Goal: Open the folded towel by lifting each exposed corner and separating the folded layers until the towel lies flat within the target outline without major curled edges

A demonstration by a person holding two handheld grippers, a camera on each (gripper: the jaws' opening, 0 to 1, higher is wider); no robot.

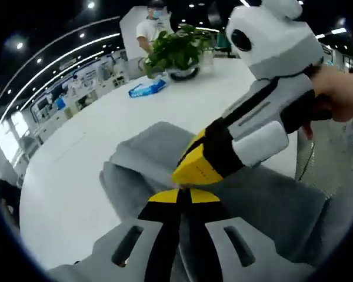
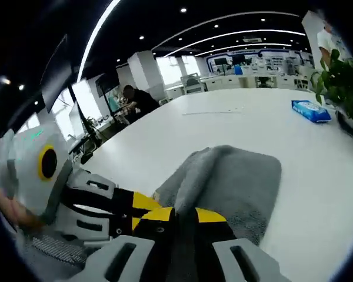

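Jaws of the left gripper (image 1: 184,194) and right gripper (image 2: 177,214) are pressed together, apparently each pinching the grey folded towel (image 1: 147,155) at its near edge, tips almost touching. Beyond the towel's far edge, bare white table (image 2: 317,170) stretches toward a blue packet (image 2: 310,110) and potted plant (image 1: 176,53).

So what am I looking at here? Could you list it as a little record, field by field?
surface: white table
main item: grey towel, still folded, bunched in layers
left gripper: jaws closed on a towel fold
right gripper: jaws closed on the towel edge, tips beside the left gripper's
other items: potted plant and blue packet at the far side of the table
people: one standing behind the plant, one seated beyond the table
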